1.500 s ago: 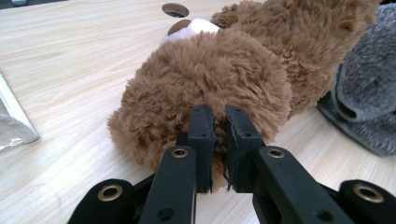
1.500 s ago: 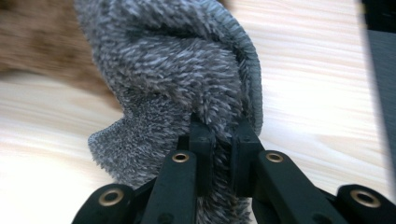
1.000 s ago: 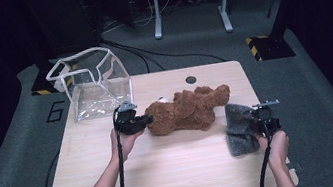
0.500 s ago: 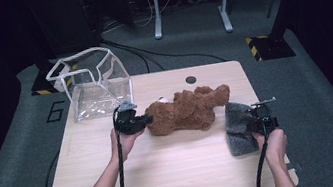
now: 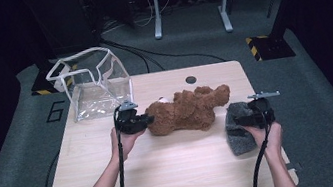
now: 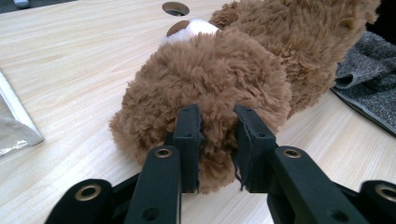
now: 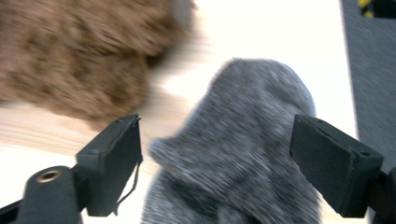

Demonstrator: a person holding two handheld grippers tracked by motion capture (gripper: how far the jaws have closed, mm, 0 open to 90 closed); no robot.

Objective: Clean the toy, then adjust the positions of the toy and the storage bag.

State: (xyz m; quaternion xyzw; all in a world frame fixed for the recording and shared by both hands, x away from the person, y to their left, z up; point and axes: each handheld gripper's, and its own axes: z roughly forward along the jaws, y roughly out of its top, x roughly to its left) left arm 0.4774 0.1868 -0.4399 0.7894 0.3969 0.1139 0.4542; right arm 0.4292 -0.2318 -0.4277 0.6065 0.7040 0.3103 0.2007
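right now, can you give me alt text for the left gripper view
The left gripper, its two black jaws rising from the bottom edge, pinches a tuft of the fluffy brown plush teddy bear lying on the pale wooden table. A grey knitted cloth lies at the right edge and a clear plastic bag's corner at the left.

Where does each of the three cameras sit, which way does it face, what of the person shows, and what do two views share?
High view: above the person's side, looking forward and down on the pale wooden table; both forearms, left gripper, right gripper.
Left gripper view: along its jaws, pinching the brown plush teddy bear.
Right gripper view: along its wide-apart jaws, over the grey knitted sock.
Shared: bear and sock appear in both gripper views.
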